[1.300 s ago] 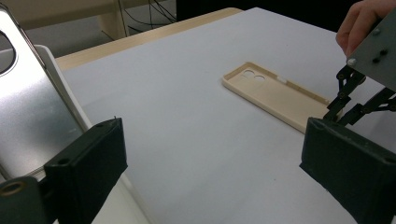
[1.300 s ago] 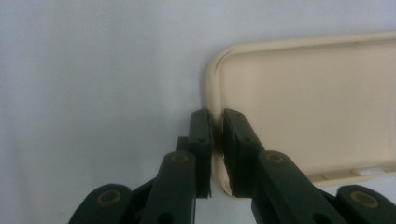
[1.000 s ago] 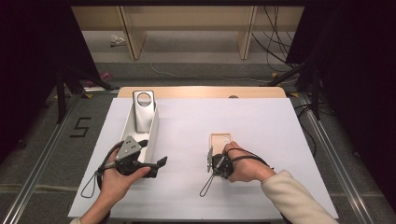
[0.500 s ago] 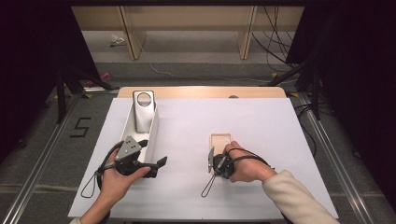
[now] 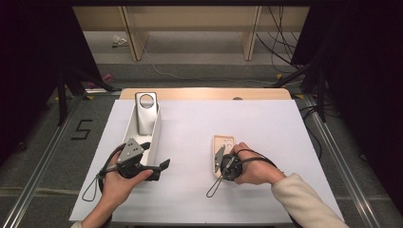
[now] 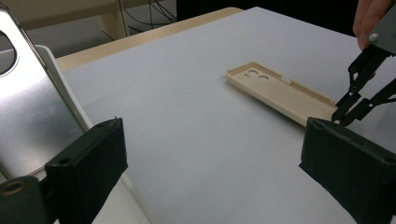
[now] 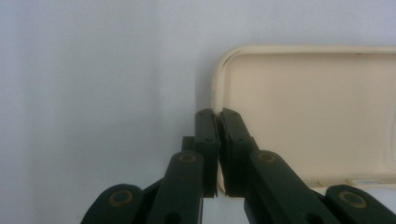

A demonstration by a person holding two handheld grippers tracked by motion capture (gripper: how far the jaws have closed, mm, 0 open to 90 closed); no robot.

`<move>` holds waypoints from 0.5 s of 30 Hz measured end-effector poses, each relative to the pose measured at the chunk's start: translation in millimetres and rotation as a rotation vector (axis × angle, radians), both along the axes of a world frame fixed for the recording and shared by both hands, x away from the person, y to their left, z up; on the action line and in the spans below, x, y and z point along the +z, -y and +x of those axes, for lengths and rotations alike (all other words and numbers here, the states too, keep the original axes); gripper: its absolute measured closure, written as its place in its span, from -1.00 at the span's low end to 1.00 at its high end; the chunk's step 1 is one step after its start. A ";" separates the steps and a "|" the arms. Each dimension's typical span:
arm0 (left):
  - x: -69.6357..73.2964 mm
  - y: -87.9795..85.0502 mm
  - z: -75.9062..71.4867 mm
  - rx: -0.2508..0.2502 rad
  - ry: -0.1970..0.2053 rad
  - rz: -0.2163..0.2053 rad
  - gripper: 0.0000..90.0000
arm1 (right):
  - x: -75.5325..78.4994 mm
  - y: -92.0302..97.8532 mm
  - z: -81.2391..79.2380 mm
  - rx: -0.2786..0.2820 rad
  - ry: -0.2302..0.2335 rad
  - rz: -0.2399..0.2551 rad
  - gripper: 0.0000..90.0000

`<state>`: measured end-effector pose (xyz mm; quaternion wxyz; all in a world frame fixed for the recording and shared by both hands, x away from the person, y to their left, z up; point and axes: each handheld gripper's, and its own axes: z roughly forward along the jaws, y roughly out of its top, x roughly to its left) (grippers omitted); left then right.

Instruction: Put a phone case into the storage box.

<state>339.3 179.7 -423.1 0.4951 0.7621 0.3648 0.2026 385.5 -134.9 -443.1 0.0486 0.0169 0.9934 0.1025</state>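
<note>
While the right gripper [image 7: 217, 116] pinches the rim of a cream phone case [image 5: 222, 151], its two black fingers [image 7: 207, 140] are pressed together on the case's thin edge wall, at a rounded corner seen in the upper centre of the right gripper view. From the high view, the case lies flat and open side up on the white table cover [image 5: 266, 123], a little right of centre and in the lower half of the frame, with its camera cut-outs at the far end. At lower left, the left gripper [image 5: 159, 167] rests in a hand [image 5: 119, 183], its fingers [image 6: 88, 163] spread wide with nothing between them. Just beside it stands a white tray [image 5: 154, 137] holding a silver metal stand [image 5: 144, 118].
</note>
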 end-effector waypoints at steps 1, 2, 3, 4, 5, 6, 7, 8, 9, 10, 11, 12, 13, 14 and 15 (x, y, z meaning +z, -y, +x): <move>0.0 0.1 0.0 0.000 0.000 0.000 -0.86 | 0.5 0.9 0.0 -0.004 0.004 0.008 0.94; 0.1 0.1 0.1 0.000 0.000 0.000 -0.86 | 0.9 2.2 0.6 0.001 0.006 0.022 0.94; 0.2 0.2 0.2 0.000 -0.001 -0.001 -0.86 | 1.5 3.3 -0.3 -0.011 0.000 0.030 0.95; 0.2 0.1 0.3 0.001 -0.001 -0.001 -0.86 | 1.7 4.3 0.6 -0.002 0.003 0.052 0.95; 0.2 0.0 0.5 0.001 -0.001 0.000 -0.86 | 2.8 5.1 0.4 -0.009 0.005 0.062 0.95; 0.2 -0.1 0.5 0.001 0.000 -0.001 -0.85 | 3.3 5.8 -0.2 -0.016 0.004 0.073 0.95; 0.2 -0.2 0.5 0.001 0.000 -0.002 -0.85 | 3.4 6.2 0.6 -0.009 0.012 0.086 0.95; 0.4 -0.4 0.5 0.002 0.000 -0.002 -0.85 | 4.2 6.8 0.0 -0.017 0.009 0.089 0.95; 0.5 -0.5 0.5 0.003 0.000 -0.002 -0.85 | 4.8 7.6 0.4 -0.019 0.014 0.105 0.95; 0.6 -0.6 0.6 0.003 0.001 -0.002 -0.85 | 5.0 8.0 0.8 -0.016 0.013 0.116 0.95; 0.7 -0.7 0.6 0.004 0.000 -0.002 -0.85 | 5.4 8.5 0.5 -0.021 0.018 0.124 0.95; 0.8 -0.7 0.7 0.003 0.001 -0.002 -0.85 | 5.8 9.1 0.6 -0.025 0.024 0.136 0.95; 0.9 -0.7 0.9 0.002 0.001 -0.001 -0.85 | 6.3 9.7 0.4 -0.029 0.024 0.148 0.95; 0.9 -0.7 0.9 0.001 0.001 -0.001 -0.85 | 6.6 10.3 0.5 -0.031 0.028 0.154 0.95; 1.0 -0.6 1.0 0.002 0.001 0.000 -0.85 | 6.7 11.0 0.1 -0.038 0.028 0.171 0.95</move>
